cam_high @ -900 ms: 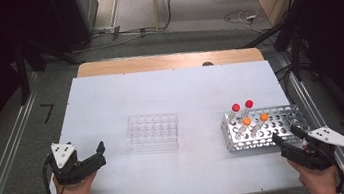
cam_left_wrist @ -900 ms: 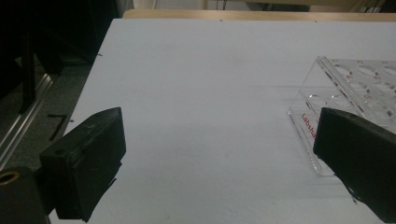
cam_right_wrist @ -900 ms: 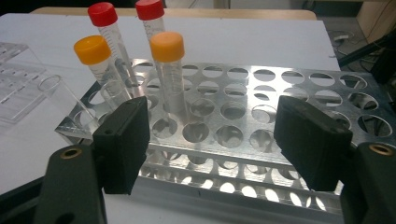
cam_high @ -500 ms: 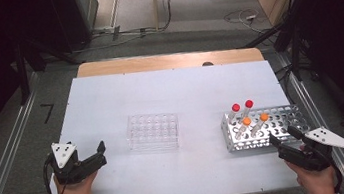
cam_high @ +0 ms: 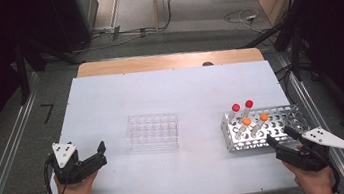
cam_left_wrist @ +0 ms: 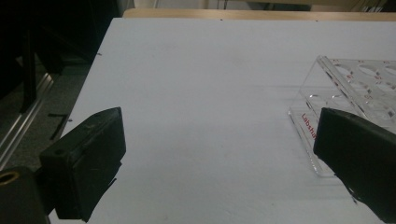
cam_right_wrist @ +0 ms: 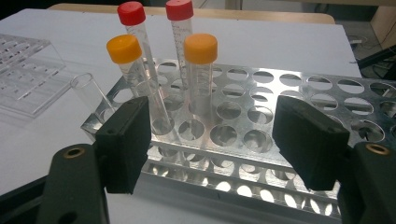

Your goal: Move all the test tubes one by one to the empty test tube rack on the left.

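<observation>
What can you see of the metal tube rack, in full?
The metal tube rack is a shiny, silvery tray of perforated sheet, with rows of round holes in stacked tiers. It sits flat on the white table at its right side, just ahead of the right claw, which is open and not touching it. Four capped tubes stand in its left end: two red-capped at the far side and two orange-capped nearer. One uncapped clear tube leans at its left corner. The other holes look empty.
</observation>
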A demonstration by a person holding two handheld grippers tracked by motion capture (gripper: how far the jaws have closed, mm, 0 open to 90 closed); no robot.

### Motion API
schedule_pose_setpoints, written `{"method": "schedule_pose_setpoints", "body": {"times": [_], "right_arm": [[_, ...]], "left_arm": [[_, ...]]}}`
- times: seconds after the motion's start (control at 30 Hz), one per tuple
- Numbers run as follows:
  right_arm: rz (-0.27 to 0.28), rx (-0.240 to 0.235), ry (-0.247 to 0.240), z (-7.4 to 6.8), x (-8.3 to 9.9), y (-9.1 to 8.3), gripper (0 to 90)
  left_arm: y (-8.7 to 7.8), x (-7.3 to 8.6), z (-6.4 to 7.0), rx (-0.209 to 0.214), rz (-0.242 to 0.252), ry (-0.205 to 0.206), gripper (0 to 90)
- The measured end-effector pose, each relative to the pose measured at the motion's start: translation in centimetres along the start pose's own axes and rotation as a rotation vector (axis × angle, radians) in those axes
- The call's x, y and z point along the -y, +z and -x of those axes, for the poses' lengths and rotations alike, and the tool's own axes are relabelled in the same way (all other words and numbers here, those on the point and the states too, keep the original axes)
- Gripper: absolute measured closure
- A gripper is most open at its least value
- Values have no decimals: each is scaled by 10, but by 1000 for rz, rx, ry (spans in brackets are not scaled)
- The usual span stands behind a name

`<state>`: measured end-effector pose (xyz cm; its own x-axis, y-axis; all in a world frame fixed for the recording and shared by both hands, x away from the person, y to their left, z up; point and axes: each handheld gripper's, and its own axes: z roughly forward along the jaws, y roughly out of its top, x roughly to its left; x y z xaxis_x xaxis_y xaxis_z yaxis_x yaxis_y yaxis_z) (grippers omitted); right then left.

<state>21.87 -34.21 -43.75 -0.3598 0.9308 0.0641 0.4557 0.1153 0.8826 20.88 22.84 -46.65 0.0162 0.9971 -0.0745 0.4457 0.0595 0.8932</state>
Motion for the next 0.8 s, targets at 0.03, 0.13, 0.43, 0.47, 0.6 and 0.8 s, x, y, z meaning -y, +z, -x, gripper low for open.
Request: {"method": "schedule_pose_setpoints", "body": {"times": [0.03, 0.13, 0.43, 0.47, 0.6, 0.8], "right_arm": [[-1, -6, -3, -1, 0, 1, 276], [-1, -20, -12, -5, 0, 3, 301], [-14, -51, -72, -16, 3, 18, 443], [-13, -51, -85, -18, 4, 21, 497], [-13, -58, -108, -22, 4, 26, 564], [-17, -55, -125, -27, 8, 32, 643]], "left_arm": [[0, 0, 0, -1, 1, 1, 28], [0, 0, 1, -1, 4, 4, 28], [0, 1, 2, -8, 11, 11, 28], [0, 0, 3, -9, 9, 11, 28], [1, 1, 3, -9, 7, 13, 28], [0, 1, 3, -9, 8, 14, 28]]}}
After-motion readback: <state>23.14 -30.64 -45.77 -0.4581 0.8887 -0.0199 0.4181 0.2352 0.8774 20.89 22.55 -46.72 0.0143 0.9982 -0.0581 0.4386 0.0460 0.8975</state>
